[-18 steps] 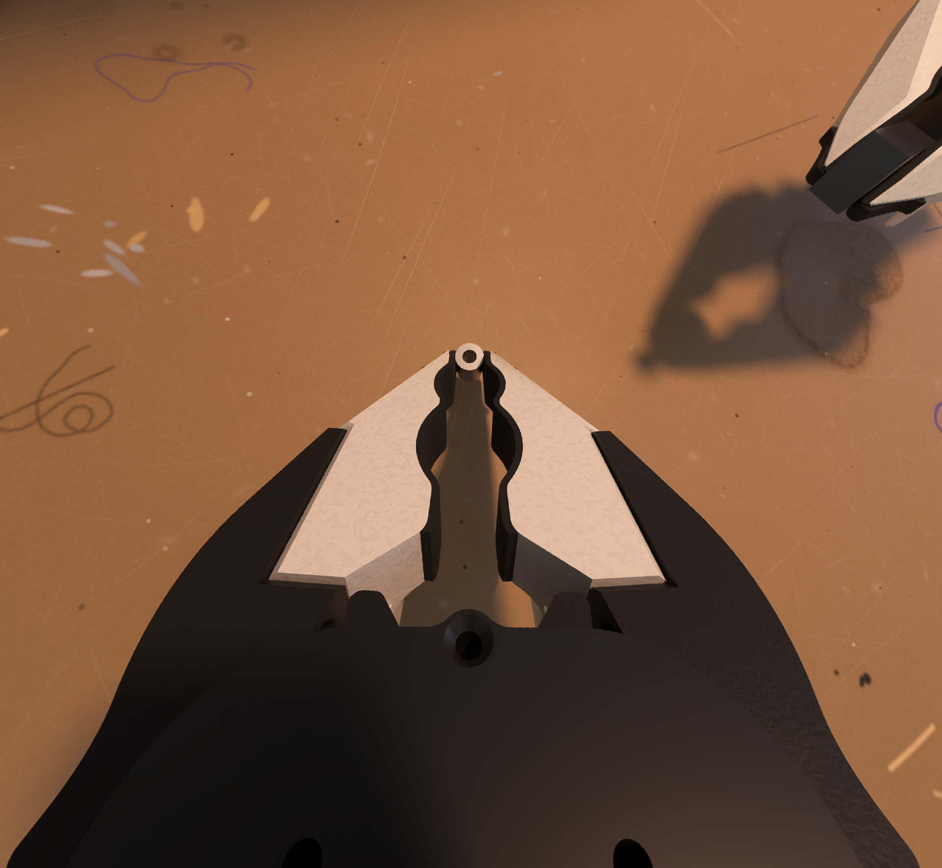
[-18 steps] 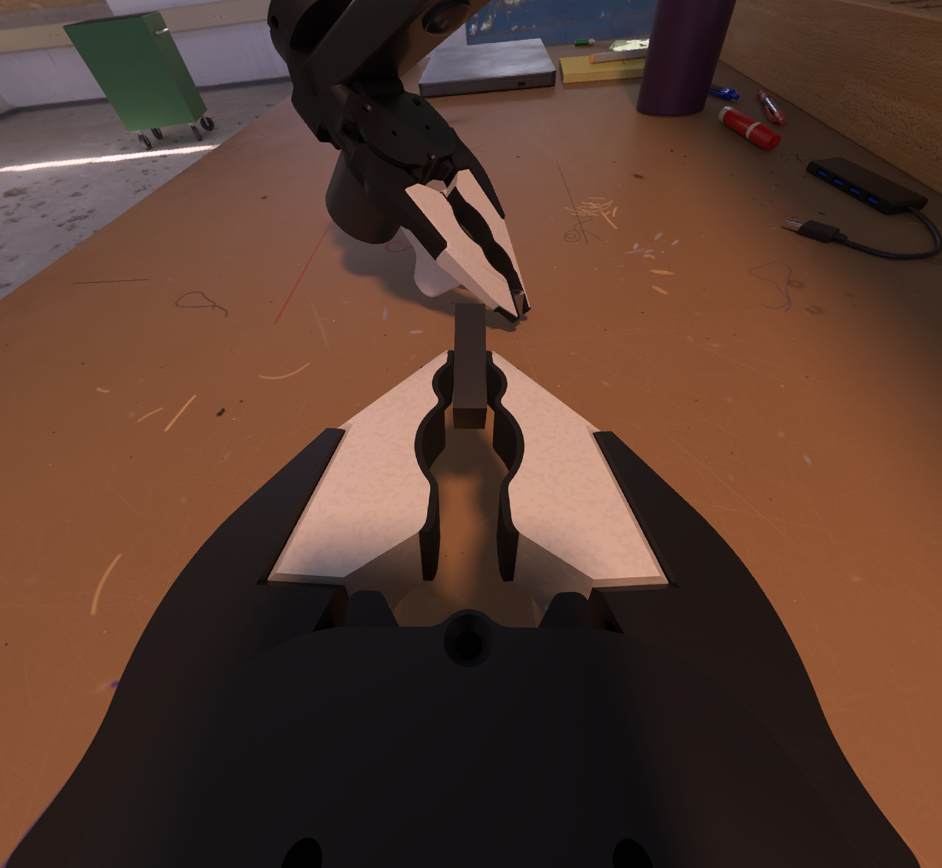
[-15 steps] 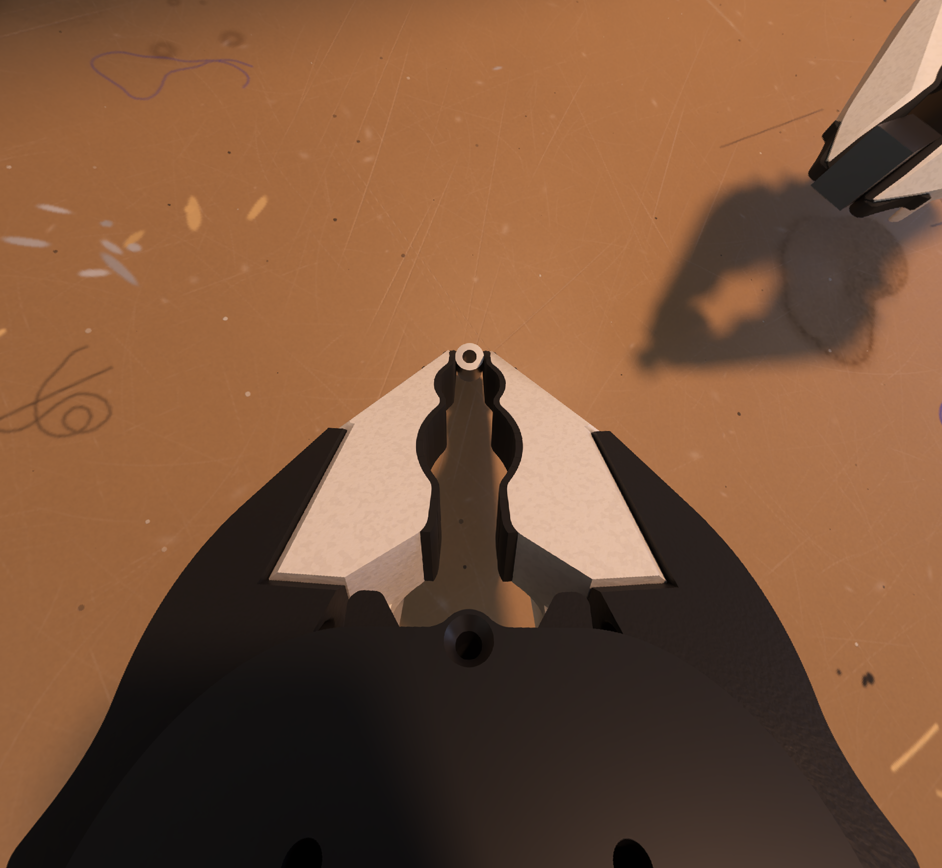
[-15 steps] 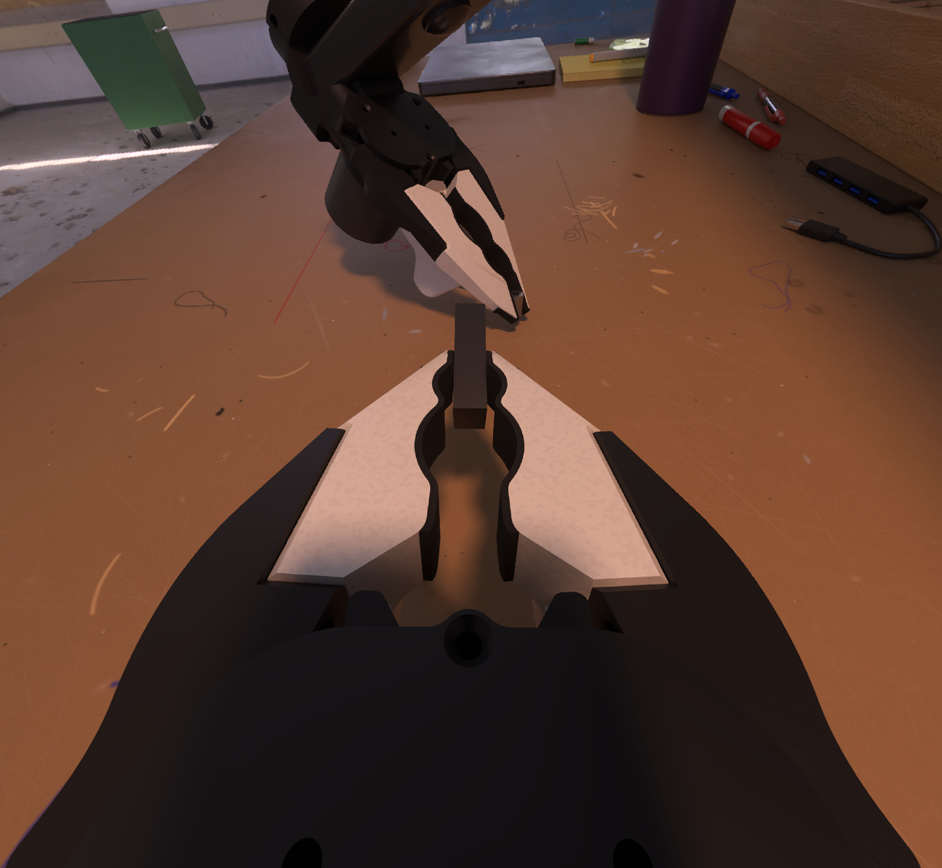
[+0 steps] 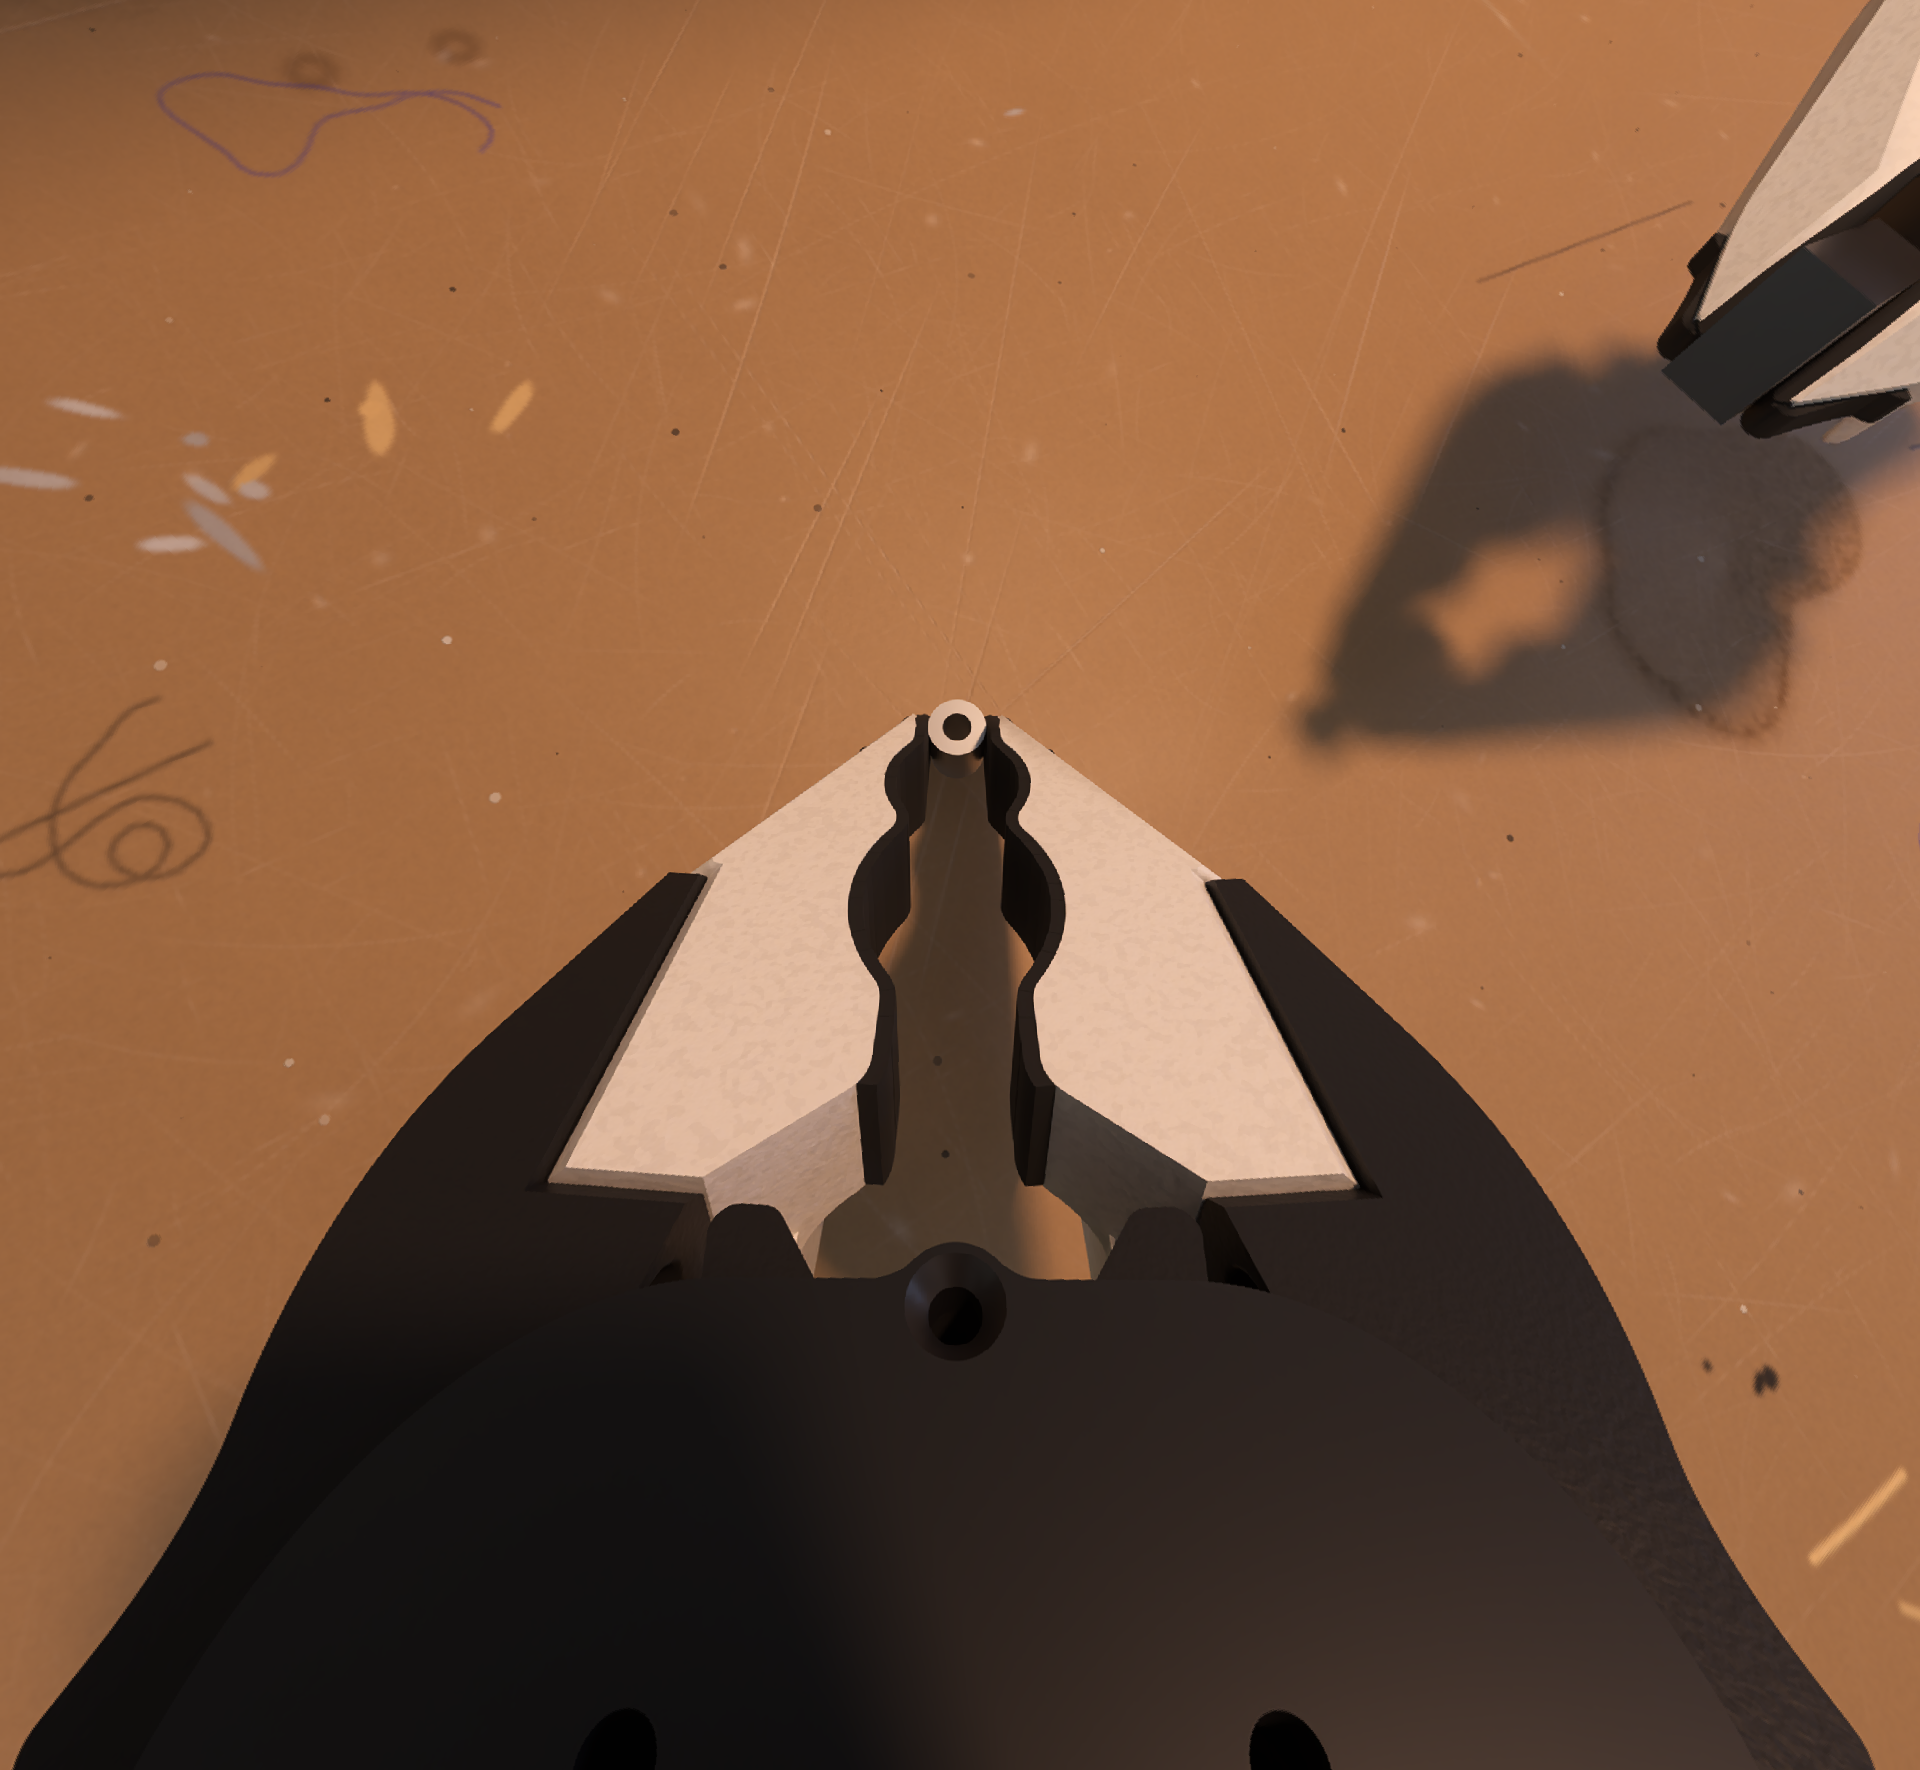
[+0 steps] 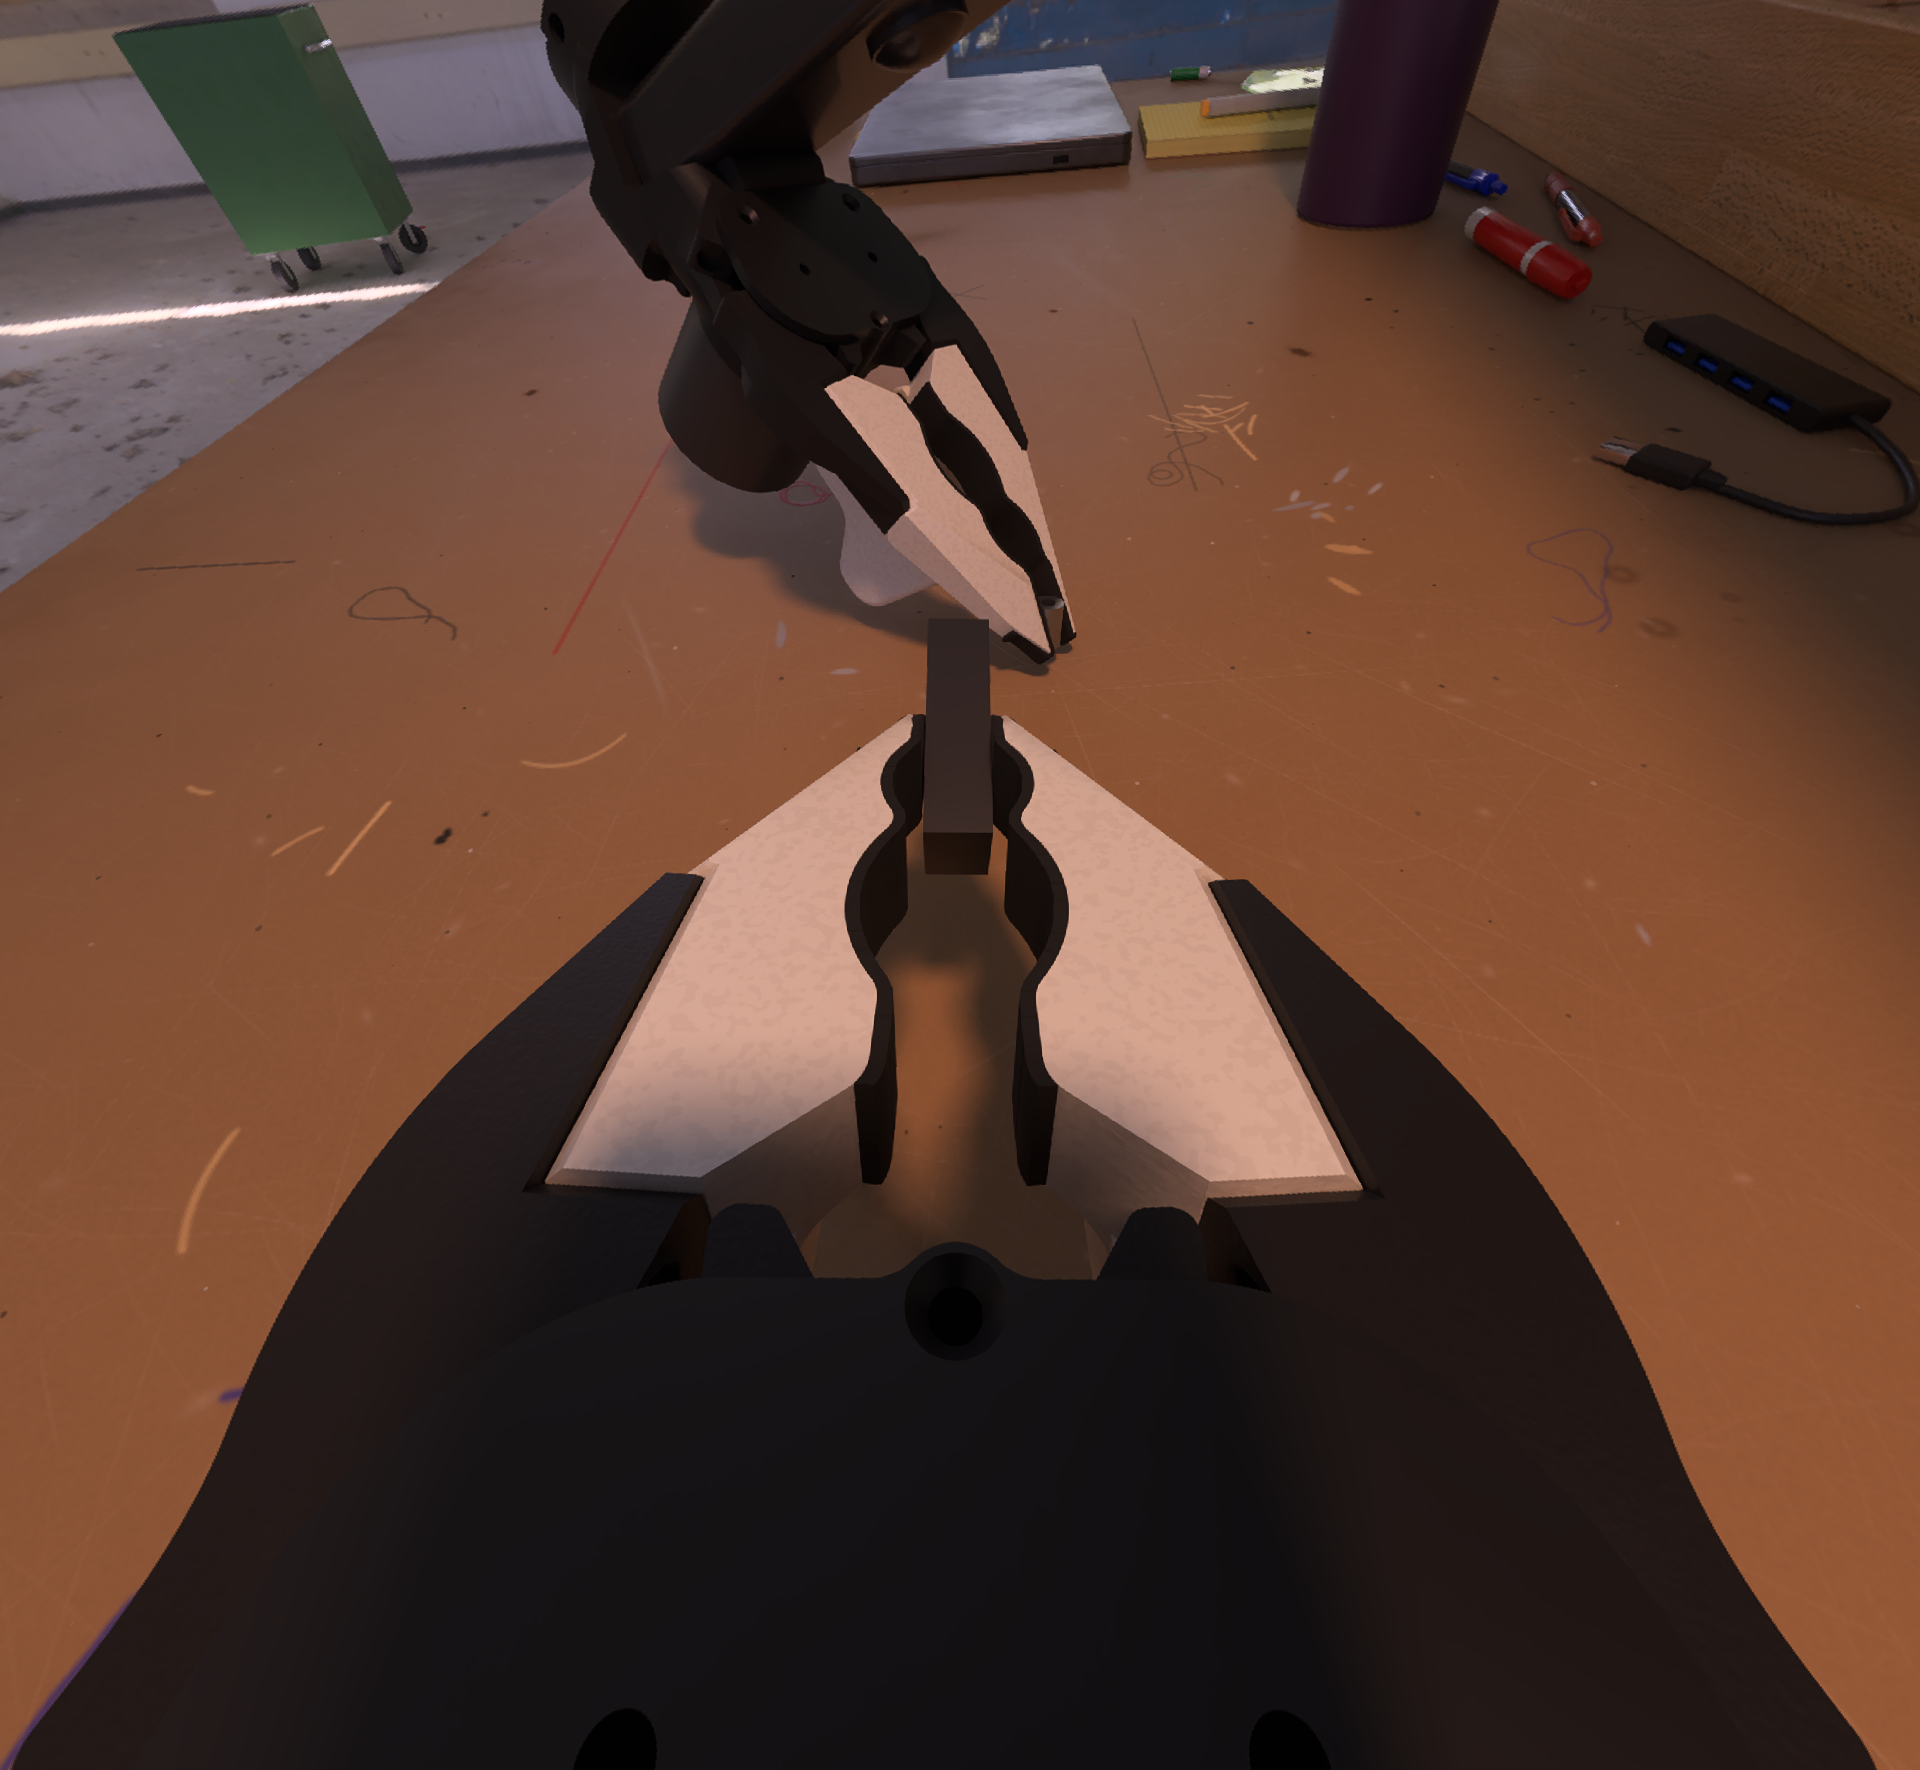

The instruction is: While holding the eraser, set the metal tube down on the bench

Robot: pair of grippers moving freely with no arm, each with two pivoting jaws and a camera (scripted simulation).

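The left gripper points steeply down at the scuffed orange-brown bench top, its pale fingers nipped narrow around a short, thin, silvery metal tube. From its own camera only the tube's open ring-shaped end shows, pinched right at the fingertips. From across the bench the tube stands roughly along the fingers, and its lower end is very near the bench; whether it already touches, I cannot tell.

The right gripper hangs low just beside it, jaws closed narrow on a dark, rectangular block of an eraser, which sticks forward past the fingertips. The eraser and the left gripper's tips are close but apart.

The tube looks light, stiff and smooth, so it will probably slip or roll easily once freed, and a drop from any height could send it skittering. I would judge the hold is thin: only the fingertips have it, near one end. Tipping it towards lying flat before letting go seems wiser than leaving it on end. The eraser looks softer and grippier, and its hold seems safe as long as the jaws do not loosen.

Farther back stand a tall purple cylinder, a red marker and a black USB hub, all well apart.
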